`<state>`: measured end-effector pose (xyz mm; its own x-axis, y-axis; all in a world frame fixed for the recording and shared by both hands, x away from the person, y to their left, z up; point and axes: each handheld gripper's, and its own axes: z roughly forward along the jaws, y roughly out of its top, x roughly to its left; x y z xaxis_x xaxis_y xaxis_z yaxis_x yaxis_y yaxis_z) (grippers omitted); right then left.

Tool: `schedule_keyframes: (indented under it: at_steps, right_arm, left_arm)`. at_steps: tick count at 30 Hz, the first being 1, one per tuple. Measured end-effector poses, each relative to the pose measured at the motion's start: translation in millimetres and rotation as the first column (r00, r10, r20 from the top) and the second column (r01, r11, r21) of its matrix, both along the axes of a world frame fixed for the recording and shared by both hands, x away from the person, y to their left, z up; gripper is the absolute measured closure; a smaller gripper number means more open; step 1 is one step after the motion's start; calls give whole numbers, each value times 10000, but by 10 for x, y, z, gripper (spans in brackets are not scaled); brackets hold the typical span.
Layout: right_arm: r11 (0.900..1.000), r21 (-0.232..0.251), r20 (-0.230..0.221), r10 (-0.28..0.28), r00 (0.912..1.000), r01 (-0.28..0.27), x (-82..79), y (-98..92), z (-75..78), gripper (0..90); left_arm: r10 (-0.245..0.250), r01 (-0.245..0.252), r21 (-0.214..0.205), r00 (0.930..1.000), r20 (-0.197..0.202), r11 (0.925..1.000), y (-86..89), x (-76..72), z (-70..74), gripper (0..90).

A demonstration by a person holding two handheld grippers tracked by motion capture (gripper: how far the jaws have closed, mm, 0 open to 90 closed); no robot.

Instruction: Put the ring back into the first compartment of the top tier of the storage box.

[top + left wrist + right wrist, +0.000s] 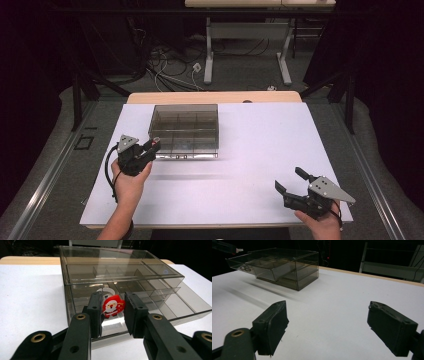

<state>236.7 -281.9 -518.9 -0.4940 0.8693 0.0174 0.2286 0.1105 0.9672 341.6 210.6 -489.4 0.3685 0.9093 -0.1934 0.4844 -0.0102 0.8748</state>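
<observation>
The left claw (113, 315) grips a small red Santa ring (112, 305) between its pads, holding it just in front of the smoky plastic organizer box (185, 131), whose lower drawer (160, 307) stands pulled out on the white counter (260, 150). The likely step is dropping the ring into a drawer compartment, so the left claw should rise over the front wall, settle above one cell, then let go low. The right claw (292, 184) rests wide open, well apart, holding nothing.
</observation>
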Motion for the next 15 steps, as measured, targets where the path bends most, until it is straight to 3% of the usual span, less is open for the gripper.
schedule_keyframes:
  at_steps: [15]
  right_arm:
    - [10000,-4,30,-3,10000,3,0,10,-3,160]
  left_arm:
    - [-49,53,283,9999,-121,9996,-5,49,-70,686]
